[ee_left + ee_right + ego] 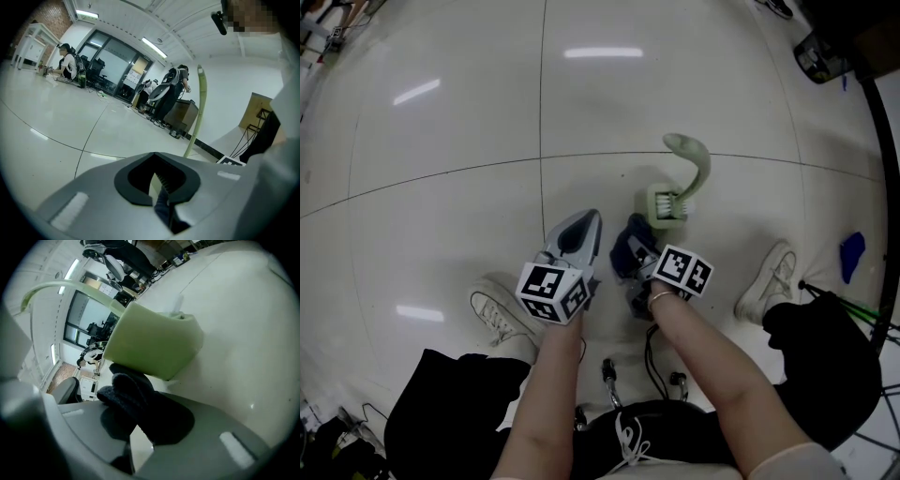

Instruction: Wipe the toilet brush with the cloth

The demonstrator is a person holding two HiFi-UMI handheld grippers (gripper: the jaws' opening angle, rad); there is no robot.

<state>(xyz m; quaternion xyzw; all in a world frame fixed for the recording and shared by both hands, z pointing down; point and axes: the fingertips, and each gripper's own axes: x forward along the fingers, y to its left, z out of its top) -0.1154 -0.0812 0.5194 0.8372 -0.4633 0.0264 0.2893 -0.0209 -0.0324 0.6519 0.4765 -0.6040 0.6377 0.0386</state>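
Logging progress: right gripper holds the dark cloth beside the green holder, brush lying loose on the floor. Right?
Not quite: the head view shows the brush standing in the green holder. The right gripper does hold the dark cloth beside it.

Bright overhead lighting, streak glare on glossy white tiled floor (441, 141). Fisheye bending, black corners, blurred foreground in gripper views.

right claw (138, 430) pinches the dark cloth (143, 401); green brush holder (154, 345) just beyond it
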